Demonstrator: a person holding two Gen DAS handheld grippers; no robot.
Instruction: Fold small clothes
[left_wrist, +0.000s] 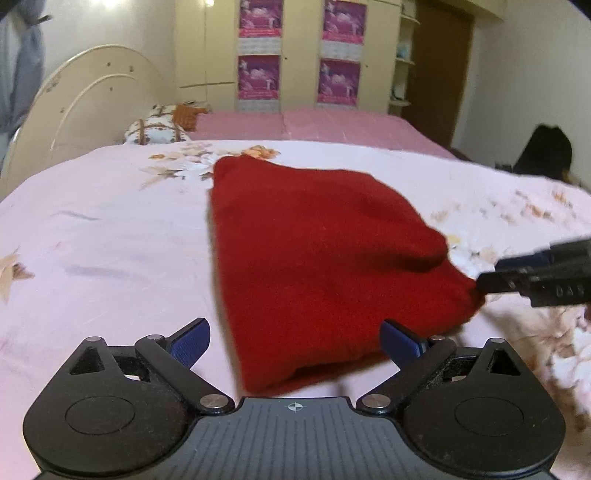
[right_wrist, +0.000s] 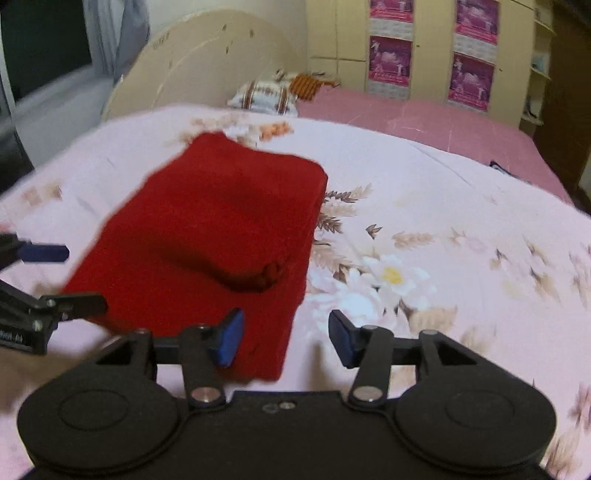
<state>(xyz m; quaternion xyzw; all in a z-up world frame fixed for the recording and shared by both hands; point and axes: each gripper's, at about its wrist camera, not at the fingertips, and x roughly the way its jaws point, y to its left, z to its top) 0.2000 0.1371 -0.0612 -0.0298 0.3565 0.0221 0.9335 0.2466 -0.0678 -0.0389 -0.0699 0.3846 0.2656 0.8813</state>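
A dark red garment (left_wrist: 317, 243) lies folded into a rough rectangle on the pale pink floral bedspread (left_wrist: 110, 221). My left gripper (left_wrist: 297, 341) stands wide open over its near edge, the blue pads well apart and clear of the cloth. In the left wrist view my right gripper (left_wrist: 491, 273) reaches in from the right at the garment's bunched near-right corner. In the right wrist view the red garment (right_wrist: 207, 229) shows a small crease in the middle. My right gripper (right_wrist: 286, 343) is open above its near corner, pads not pressing. The left gripper (right_wrist: 66, 278) is at the garment's left side.
A cream curved headboard (left_wrist: 88, 96) and patterned pillows (left_wrist: 159, 129) are at the far left. Behind the bedspread (right_wrist: 443, 206) stretches a plain pink sheet (left_wrist: 314, 125). A wardrobe with pink posters (left_wrist: 258, 74) lines the far wall. A dark shape (left_wrist: 546, 155) sits beyond the bed's right edge.
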